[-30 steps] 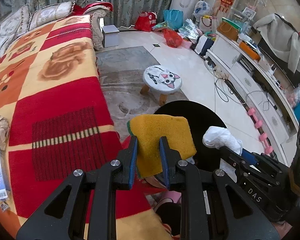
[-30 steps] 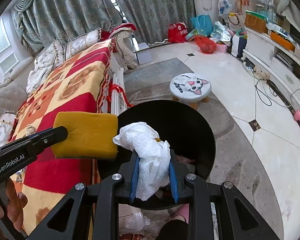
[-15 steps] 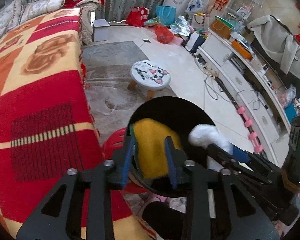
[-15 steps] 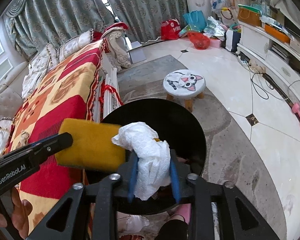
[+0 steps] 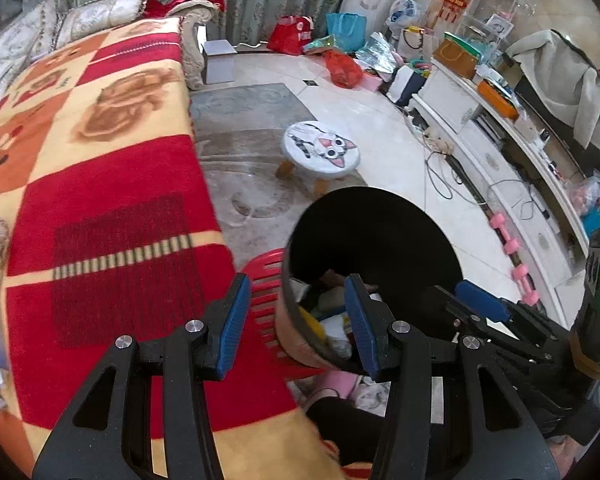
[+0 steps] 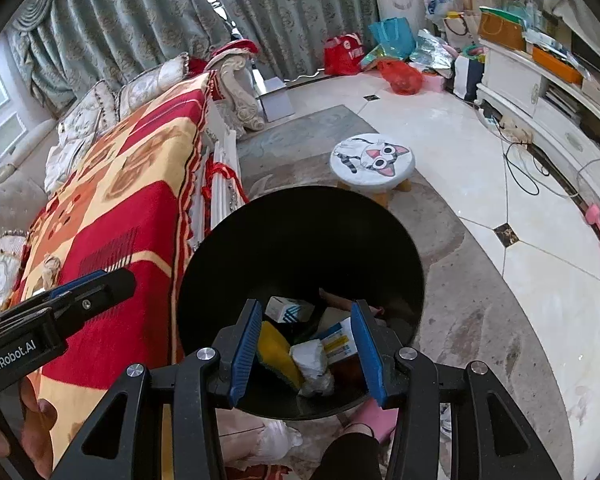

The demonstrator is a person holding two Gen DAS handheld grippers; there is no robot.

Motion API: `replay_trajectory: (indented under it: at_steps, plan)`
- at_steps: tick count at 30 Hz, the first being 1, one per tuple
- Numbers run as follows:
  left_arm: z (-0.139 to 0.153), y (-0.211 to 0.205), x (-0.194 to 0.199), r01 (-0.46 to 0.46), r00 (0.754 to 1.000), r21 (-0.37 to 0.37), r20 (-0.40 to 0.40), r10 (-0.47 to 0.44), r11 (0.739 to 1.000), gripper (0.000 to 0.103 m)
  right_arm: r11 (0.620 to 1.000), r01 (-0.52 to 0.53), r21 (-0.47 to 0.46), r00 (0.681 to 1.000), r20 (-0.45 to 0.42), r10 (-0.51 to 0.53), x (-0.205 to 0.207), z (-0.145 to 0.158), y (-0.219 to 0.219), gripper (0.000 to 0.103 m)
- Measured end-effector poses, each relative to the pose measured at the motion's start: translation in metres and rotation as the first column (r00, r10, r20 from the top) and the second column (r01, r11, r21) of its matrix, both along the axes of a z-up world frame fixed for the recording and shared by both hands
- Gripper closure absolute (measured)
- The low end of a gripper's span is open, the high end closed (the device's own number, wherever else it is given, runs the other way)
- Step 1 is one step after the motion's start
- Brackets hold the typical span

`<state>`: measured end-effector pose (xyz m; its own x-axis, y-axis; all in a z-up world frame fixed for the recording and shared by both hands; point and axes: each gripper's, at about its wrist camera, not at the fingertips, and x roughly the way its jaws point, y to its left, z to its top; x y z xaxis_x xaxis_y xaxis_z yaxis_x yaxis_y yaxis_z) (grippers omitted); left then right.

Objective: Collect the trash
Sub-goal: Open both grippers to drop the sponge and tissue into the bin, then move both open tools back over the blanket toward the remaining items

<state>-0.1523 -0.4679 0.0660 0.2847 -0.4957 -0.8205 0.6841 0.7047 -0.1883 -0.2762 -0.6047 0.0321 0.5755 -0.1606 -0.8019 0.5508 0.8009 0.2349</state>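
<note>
A black round bin (image 6: 300, 240) stands on the floor beside the sofa, directly under both grippers. Inside it lie a yellow sponge (image 6: 276, 348), a crumpled white tissue (image 6: 312, 364) and small cartons (image 6: 338, 340). My right gripper (image 6: 306, 312) hangs over the bin's mouth, open and empty. My left gripper (image 5: 296, 292) hovers over the bin's (image 5: 372, 248) left rim; its jaws are opening with nothing between them. A sliver of the sponge (image 5: 312, 326) shows at the bottom. Each gripper shows in the other's view: the left gripper (image 6: 96, 288) and the right gripper (image 5: 476, 300).
A red and yellow blanket (image 5: 100, 200) covers the sofa on the left, with crumpled paper (image 6: 52, 268) on it. A red plastic slatted item (image 5: 264, 292) sits against the bin. A cat-face stool (image 5: 320, 152) stands beyond. Pink dumbbells (image 5: 504, 232) and cables line the right cabinet.
Both grippers have opened over the bin. The yellow sponge left the left jaws and the white tissue left the right jaws; both now lie inside the bin.
</note>
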Motion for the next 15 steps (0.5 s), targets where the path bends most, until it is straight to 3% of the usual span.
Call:
replay_trajectory:
  at_steps: [15]
  plan:
    - [0.007,0.072,0.019,-0.114,0.992,0.044,0.055,0.111,0.993,0.056,0.995,-0.097,-0.01,0.995,0.0,0.097,0.027,0.012,0.053,0.045]
